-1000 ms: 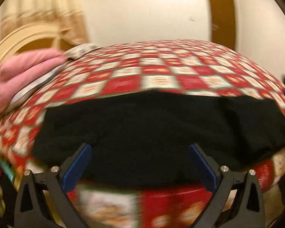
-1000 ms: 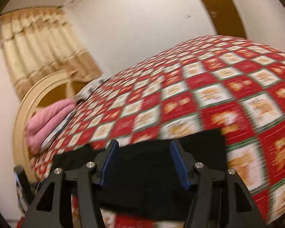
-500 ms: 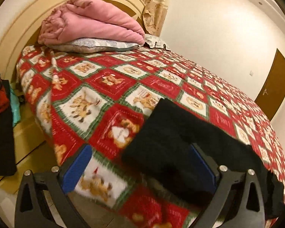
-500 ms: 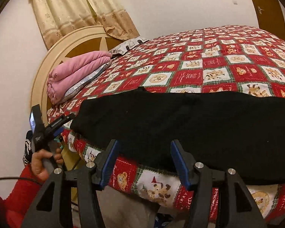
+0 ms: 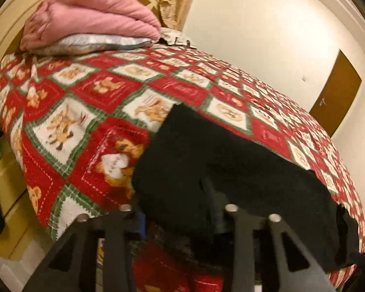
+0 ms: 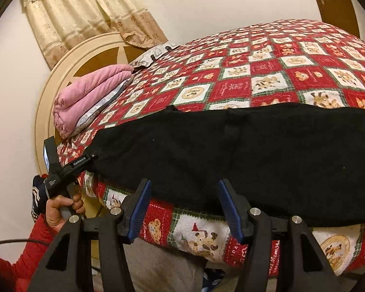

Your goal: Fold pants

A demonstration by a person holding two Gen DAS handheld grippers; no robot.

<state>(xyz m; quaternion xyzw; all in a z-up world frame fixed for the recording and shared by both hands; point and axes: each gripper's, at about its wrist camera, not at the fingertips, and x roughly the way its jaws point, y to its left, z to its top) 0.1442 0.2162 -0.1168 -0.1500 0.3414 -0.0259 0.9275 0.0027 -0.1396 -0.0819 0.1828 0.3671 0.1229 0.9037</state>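
Note:
Black pants (image 5: 231,165) (image 6: 255,150) lie stretched flat along the near edge of a bed under a red and white checked blanket (image 5: 85,121) (image 6: 267,73). My left gripper (image 5: 175,206) (image 6: 85,160) is at the pants' left end, its jaws closing with the black cloth pinched between them and draped over one finger. In the right wrist view a hand (image 6: 60,209) in a red sleeve holds that gripper. My right gripper (image 6: 186,206) stands open at the pants' near edge around the middle, its blue pads (image 6: 141,204) apart from the cloth.
A folded pink blanket (image 5: 92,12) (image 6: 90,95) rests on a pillow (image 5: 90,45) against the rounded cream headboard (image 6: 68,73). A brown door (image 5: 335,92) is in the far wall. Curtains (image 6: 85,12) hang behind the bed. The blanket hangs over the bed's front edge (image 6: 194,236).
The left gripper swung to the pants' left end, moved in, and its jaws narrowed from wide open onto the cloth. The right gripper dropped to the near edge and has held still since.

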